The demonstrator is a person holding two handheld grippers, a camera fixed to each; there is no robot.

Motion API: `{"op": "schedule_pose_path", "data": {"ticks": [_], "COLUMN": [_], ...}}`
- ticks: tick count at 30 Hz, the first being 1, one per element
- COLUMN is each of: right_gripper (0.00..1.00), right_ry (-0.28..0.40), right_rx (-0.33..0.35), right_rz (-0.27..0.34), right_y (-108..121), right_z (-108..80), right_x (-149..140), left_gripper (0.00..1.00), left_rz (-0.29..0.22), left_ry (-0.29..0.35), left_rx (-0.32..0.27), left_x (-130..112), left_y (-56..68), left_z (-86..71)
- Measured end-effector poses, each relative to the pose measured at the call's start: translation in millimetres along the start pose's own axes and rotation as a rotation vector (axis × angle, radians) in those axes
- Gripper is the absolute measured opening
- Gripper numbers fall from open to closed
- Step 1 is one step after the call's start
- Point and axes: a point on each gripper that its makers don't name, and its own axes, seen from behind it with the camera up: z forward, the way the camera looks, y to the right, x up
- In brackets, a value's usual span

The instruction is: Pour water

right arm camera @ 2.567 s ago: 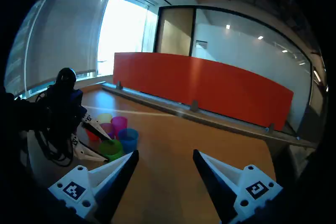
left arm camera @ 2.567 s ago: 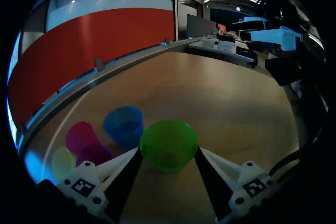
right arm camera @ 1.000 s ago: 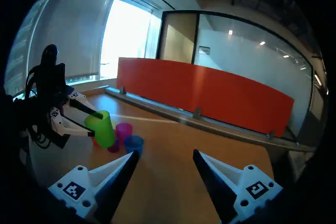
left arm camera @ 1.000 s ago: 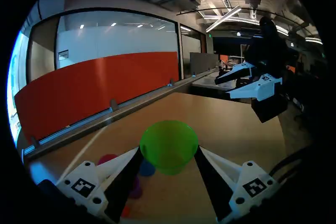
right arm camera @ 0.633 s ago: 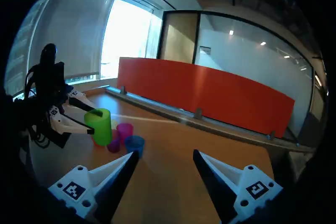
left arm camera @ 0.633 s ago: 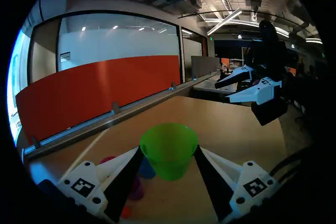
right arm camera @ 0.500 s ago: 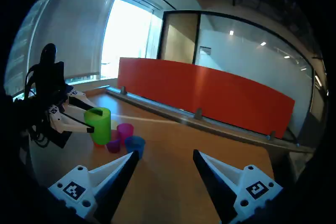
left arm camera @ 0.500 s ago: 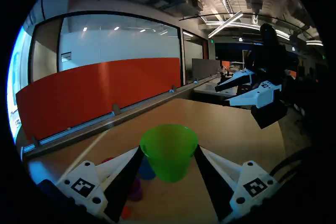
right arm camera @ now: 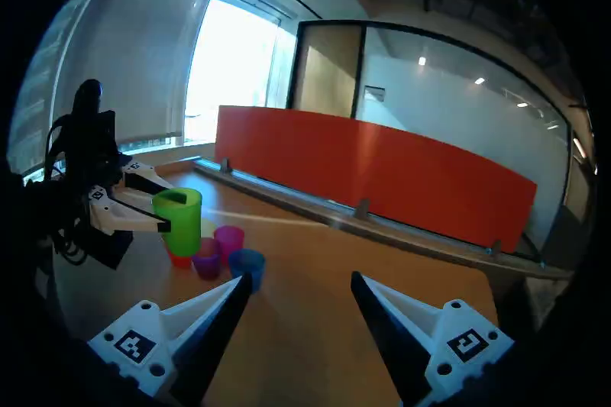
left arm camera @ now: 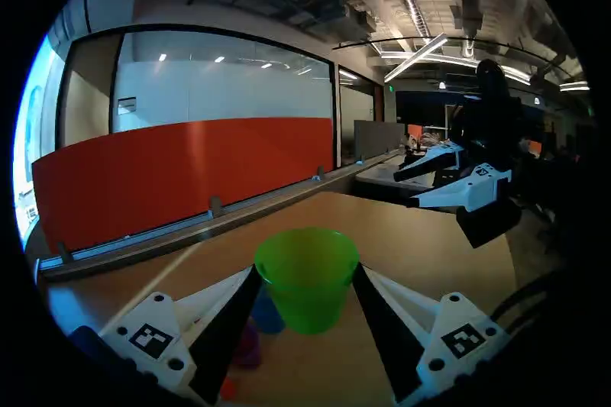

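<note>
In the left gripper view, the left hand-held gripper (left arm camera: 305,268) is clamping the green cup (left arm camera: 307,281), one white finger pressing on each side of it. The cup is standing upright with its mouth facing up; whether it is holding any water cannot be told. Just below and left of it, a blue cup (left arm camera: 267,315) and a purple cup (left arm camera: 246,342) are peeking out beside the left finger, sitting on the wooden worktop (left arm camera: 412,247). Farther off on the right, the right hand-held gripper (left arm camera: 403,190) is hovering over the worktop with its fingers apart and nothing between them. An orange partition (left arm camera: 183,170) is running along the worktop's far edge.

In the right gripper view, the right hand-held gripper (right arm camera: 296,281) is showing its two fingers spread wide over the bare worktop (right arm camera: 305,338), gripping nothing. At the left, the left hand-held gripper (right arm camera: 164,211) is gripping the green cup (right arm camera: 179,220) upright, and it appears lifted above a cluster of small cups. A red cup (right arm camera: 180,260) is sitting directly beneath it, with a purple cup (right arm camera: 206,264), a pink cup (right arm camera: 229,240) and a blue cup (right arm camera: 247,262) just beside.
</note>
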Motion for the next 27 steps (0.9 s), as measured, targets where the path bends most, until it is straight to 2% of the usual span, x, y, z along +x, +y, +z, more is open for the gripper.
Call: {"op": "schedule_pose_path", "data": {"ticks": [9,27], "right_gripper": [1.00,1.00], "right_ry": [0.000,-0.013], "right_rx": [0.009,0.042], "right_rz": [-0.001,-0.003], "right_y": [-3,-12], "right_z": [4.7,19.7], "right_x": [1,-2], "left_gripper": [0.85,0.85], "left_rz": [0.015,0.005], "left_ry": [0.011,-0.034], "left_rx": [0.002,0.022], "left_x": [7,-8], "left_y": [0.7,-13.7], "left_z": [-10.6,-34.3]}}
